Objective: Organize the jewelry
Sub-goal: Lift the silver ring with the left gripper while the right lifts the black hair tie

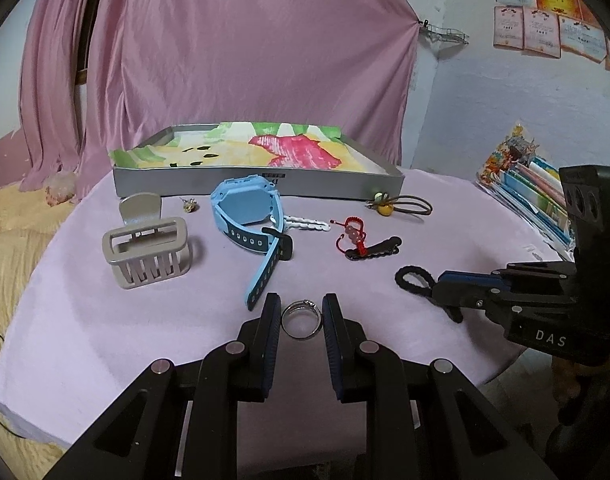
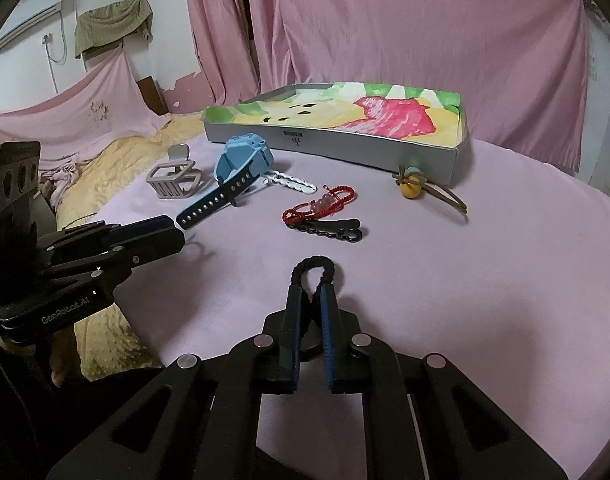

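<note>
Evidently bound for the lined tray [image 1: 241,184], the right claw [image 2: 312,292] pinches a black hair tie [image 2: 313,266] while the left claw [image 1: 301,312] brackets, spread, a silver ring [image 1: 301,319] on the counter [image 1: 85,320].

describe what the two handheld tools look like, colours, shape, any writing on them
Both tools are matte black linkage frames with silver round pivot pins and long flat fingers faced with ribbed blue pads. The left tool shows white "GenRobot.AI" lettering on its side in the right wrist view. The right tool shows white "DAS" lettering, a boxy black camera housing with round holes above it, and a small green light.
</note>
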`<action>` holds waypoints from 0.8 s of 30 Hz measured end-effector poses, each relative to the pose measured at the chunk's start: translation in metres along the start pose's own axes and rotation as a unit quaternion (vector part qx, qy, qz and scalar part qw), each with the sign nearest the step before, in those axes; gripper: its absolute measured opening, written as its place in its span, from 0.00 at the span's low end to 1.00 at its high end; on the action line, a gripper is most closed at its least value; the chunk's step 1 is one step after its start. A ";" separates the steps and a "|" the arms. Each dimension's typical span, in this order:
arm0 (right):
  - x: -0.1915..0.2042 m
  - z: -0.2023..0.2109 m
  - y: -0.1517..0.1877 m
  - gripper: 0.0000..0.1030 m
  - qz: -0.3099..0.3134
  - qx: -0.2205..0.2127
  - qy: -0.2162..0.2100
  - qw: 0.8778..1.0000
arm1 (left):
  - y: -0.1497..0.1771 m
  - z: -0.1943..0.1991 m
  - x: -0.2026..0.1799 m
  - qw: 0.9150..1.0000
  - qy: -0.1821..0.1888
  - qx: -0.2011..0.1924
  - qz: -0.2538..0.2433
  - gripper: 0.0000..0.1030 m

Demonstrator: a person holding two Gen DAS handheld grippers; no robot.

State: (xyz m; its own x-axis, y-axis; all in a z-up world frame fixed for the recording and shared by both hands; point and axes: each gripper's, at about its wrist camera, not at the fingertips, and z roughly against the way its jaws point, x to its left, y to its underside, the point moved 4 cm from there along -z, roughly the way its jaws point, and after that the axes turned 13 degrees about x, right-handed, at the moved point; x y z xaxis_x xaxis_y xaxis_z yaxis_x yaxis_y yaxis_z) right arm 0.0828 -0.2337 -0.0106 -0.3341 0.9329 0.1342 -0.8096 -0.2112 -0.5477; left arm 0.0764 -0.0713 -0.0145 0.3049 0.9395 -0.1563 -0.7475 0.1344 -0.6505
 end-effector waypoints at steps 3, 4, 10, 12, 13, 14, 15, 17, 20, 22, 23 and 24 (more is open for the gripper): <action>-0.003 0.001 -0.002 0.02 -0.003 -0.007 -0.005 1.000 | -0.002 -0.001 0.002 1.000 0.000 -0.002 0.005 0.19; -0.004 0.002 -0.002 0.02 -0.004 -0.010 -0.004 1.000 | -0.004 0.000 0.003 1.000 -0.001 -0.004 0.006 0.19; -0.008 -0.004 -0.001 0.02 -0.005 -0.001 -0.007 1.000 | -0.009 -0.005 0.006 1.000 -0.003 -0.003 0.010 0.19; -0.011 -0.004 0.000 0.02 -0.011 -0.003 -0.009 1.000 | -0.007 -0.008 0.006 1.000 0.000 0.002 0.013 0.19; -0.013 -0.003 0.000 0.02 -0.016 -0.006 -0.006 1.000 | -0.007 -0.009 0.006 1.000 0.002 0.004 0.014 0.19; -0.015 -0.002 -0.001 0.02 -0.019 -0.007 -0.004 1.000 | -0.007 -0.010 0.006 1.000 0.003 0.006 0.014 0.19; -0.015 -0.002 -0.001 0.02 -0.020 -0.006 -0.003 1.000 | -0.006 -0.011 0.006 1.000 0.003 0.007 0.013 0.19; -0.018 -0.003 -0.003 0.02 -0.021 -0.004 0.000 1.000 | -0.006 -0.013 0.006 1.000 0.003 0.010 0.012 0.19; -0.016 -0.007 -0.007 0.02 -0.008 0.004 0.008 1.000 | -0.006 -0.014 0.005 1.000 0.005 0.012 0.013 0.19; -0.014 -0.010 -0.009 0.04 -0.001 0.012 0.008 1.000 | -0.005 -0.014 0.005 1.000 0.004 0.013 0.014 0.19; -0.013 -0.012 -0.011 0.07 0.003 0.014 0.010 1.000 | -0.005 -0.014 0.006 1.000 0.005 0.013 0.015 0.19; -0.013 -0.014 -0.012 0.09 0.006 0.017 0.009 1.000 | -0.004 -0.014 0.006 1.000 0.005 0.014 0.015 0.19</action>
State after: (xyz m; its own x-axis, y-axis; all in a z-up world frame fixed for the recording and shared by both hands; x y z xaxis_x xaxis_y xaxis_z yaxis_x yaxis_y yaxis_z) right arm 0.1034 -0.2390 -0.0169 -0.3356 0.9351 0.1137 -0.8218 -0.2316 -0.5206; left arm 0.0898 -0.0703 -0.0229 0.2867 0.9404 -0.1830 -0.7728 0.1142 -0.6243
